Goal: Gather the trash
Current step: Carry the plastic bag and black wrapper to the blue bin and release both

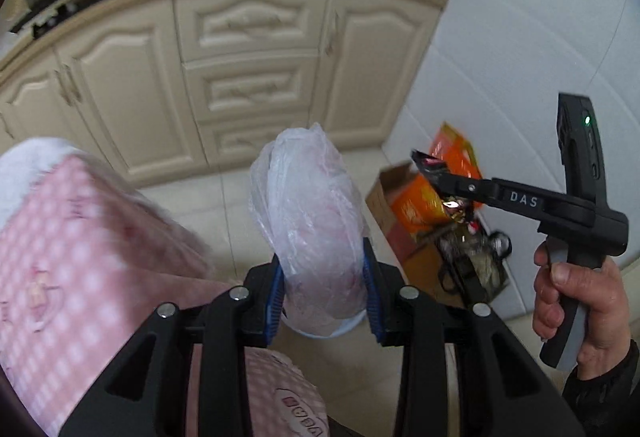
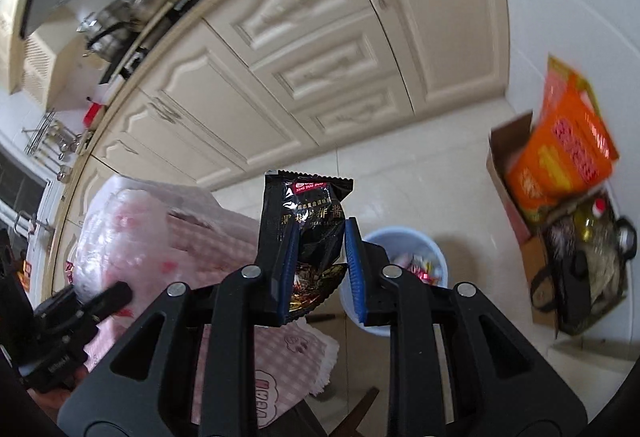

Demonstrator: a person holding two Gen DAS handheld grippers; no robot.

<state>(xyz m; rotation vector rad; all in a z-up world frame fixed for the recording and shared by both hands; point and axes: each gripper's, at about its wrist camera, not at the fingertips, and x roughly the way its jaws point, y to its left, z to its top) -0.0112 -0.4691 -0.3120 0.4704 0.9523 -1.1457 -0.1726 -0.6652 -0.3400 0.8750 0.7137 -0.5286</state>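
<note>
The left tool [image 1: 325, 287] pinched a crumpled, translucent white plastic bag [image 1: 308, 221] between its blue ribbed pads [image 1: 276, 297], the bag bulging up above the fingers. Under the bag, the pale blue rim of a round plastic waste bin [image 1: 340, 329] showed just beneath the tool on the cream tiled floor [image 1: 224, 205].

The right tool [image 2: 322, 269] was pressed onto a black glossy sauce sachet [image 2: 306, 213] with gold print and a red label at its top edge; the sachet stood upright between the blue pads, its lower corner sticking out below them. In the left wrist view this same tool [image 1: 430, 169] reached in from the right, held by a person's hand [image 1: 576, 301] in a dark sleeve, with the sachet [image 1: 428, 163] at its tip.

The light blue bin [image 2: 404, 237] stood on the floor just right of the right tool, with colourful wrappers [image 2: 416, 263] inside. A pink-and-white checked cloth [image 2: 280, 353] covered the worktop at the lower left, and a pink checked bundle in clear plastic [image 2: 132, 237] lay on it.

Cream cabinet doors with raised panels [image 2: 320, 49] ran behind. Against the white wall [image 1: 520, 37] sat an open brown cardboard box [image 2: 508, 149] holding orange packets [image 2: 568, 157], with a dark bag [image 2: 580, 269] beside it
</note>
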